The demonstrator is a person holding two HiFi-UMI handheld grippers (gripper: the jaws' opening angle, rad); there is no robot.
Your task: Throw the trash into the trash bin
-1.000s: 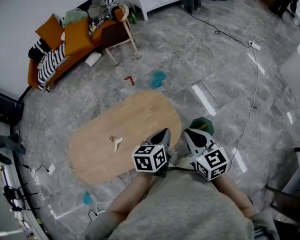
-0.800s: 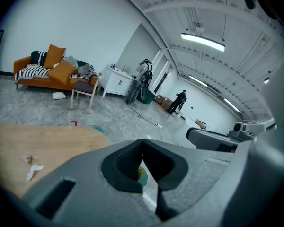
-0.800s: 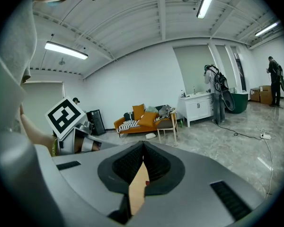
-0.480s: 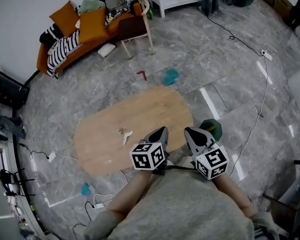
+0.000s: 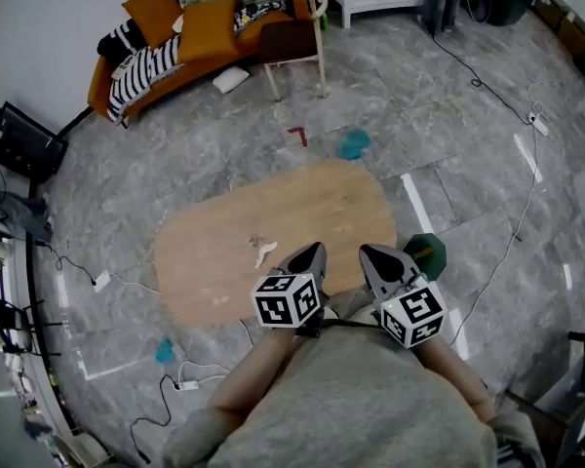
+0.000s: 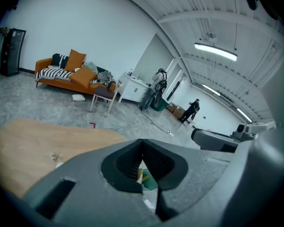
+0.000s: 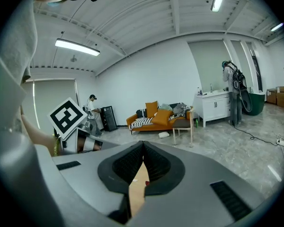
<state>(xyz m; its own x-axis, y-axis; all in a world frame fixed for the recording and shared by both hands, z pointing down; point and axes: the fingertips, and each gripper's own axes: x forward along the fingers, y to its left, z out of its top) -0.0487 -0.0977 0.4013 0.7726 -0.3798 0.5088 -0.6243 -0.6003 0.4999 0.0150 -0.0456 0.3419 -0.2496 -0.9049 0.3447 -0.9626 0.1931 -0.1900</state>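
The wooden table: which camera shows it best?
The head view: almost the whole oval wooden table shows from above. The left gripper view catches one part of the top, the right gripper view only a thin sliver.

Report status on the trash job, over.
Left tool and right tool both shut, empty. Pale crumpled scrap lies untouched on oval wooden table. Dark green trash bin on floor beside table's right end. Nothing blocking the scrap.

A scrap of trash (image 5: 264, 253) lies near the middle of the table (image 5: 312, 208). The trash bin (image 5: 427, 254) stands on the floor (image 5: 448, 164) just off its right end. A sofa (image 5: 166, 52) and a chair (image 5: 297, 42) stand well beyond its far edge.
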